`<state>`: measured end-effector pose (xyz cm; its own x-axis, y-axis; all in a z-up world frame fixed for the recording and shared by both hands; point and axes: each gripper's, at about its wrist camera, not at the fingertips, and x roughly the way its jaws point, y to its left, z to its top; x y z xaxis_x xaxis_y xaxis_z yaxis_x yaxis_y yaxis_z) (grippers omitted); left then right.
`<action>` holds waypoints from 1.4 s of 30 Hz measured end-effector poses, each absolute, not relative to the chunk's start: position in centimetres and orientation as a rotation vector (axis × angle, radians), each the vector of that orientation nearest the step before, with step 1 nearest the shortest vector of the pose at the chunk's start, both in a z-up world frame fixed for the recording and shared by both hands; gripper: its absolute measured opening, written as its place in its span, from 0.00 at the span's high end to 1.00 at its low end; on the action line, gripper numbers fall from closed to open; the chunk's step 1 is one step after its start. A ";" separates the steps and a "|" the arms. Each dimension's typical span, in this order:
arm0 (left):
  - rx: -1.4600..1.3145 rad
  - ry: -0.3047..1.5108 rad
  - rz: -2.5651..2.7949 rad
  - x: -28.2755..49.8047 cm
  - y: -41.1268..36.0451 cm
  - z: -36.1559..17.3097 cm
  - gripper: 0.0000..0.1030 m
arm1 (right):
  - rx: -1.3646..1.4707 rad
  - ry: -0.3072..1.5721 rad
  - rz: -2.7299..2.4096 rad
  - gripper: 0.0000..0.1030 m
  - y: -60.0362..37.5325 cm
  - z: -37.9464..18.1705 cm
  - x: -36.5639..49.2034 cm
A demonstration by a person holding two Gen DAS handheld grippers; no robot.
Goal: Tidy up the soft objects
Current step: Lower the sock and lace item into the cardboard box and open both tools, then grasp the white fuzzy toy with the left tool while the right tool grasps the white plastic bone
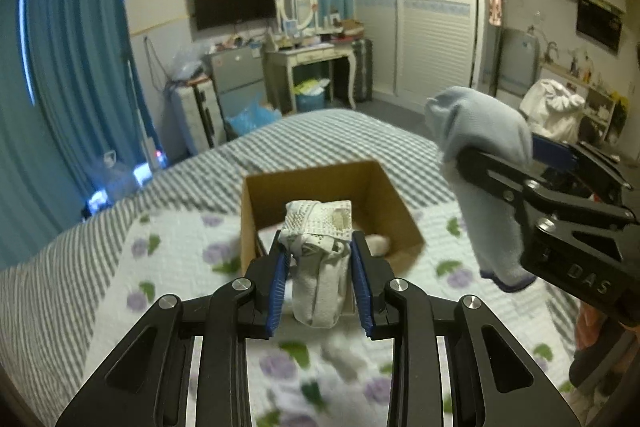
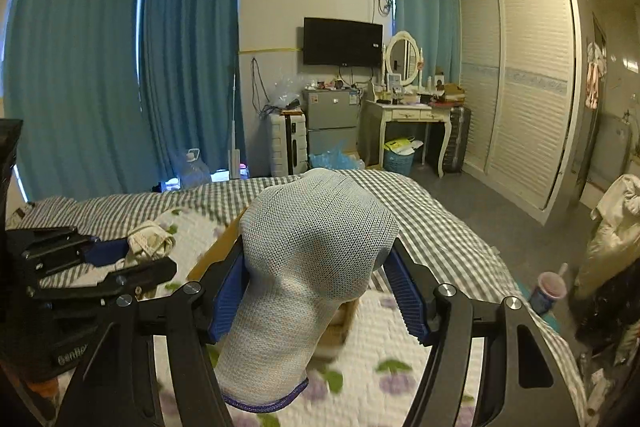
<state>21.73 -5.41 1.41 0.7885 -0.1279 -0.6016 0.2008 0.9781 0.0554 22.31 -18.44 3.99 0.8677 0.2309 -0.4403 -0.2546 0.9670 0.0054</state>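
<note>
Left gripper (image 1: pixel 322 285) clenched on white sock bundle (image 1: pixel 318 263), box (image 1: pixel 384 187) at 12 o'clock behind it. Right gripper (image 2: pixel 316 291) clamps blue sock (image 2: pixel 304 267) mid-body. Both look light, limp, compressible; grip the bulk, not the cuff.

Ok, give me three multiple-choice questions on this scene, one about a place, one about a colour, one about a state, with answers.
1. Where is the open brown cardboard box?
A. on the bed
B. on the floor
C. on the dressing table

2. What colour is the mesh sock in the right gripper?
A. red
B. light blue-grey
C. black

3. What is the left gripper doing?
A. hanging open and empty
B. resting inside the box
C. holding a folded white lace-trimmed sock bundle

Answers: 1 A, it sits on the floral quilt; 2 B, pale blue knit with a purple cuff; 3 C, the bundle sits between its pads.
</note>
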 end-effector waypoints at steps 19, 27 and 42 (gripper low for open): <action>0.217 0.718 -0.157 33.6 -4.7 -7.2 0.65 | 0.092 0.684 0.259 0.25 -17.5 -7.2 37.0; 0.186 0.631 -0.094 30.2 -4.2 -2.9 0.15 | 0.067 0.592 0.219 0.15 -18.7 -1.2 33.4; 0.130 0.407 -0.043 14.0 -1.1 10.7 0.03 | -0.013 0.457 0.193 0.00 -21.7 12.2 17.7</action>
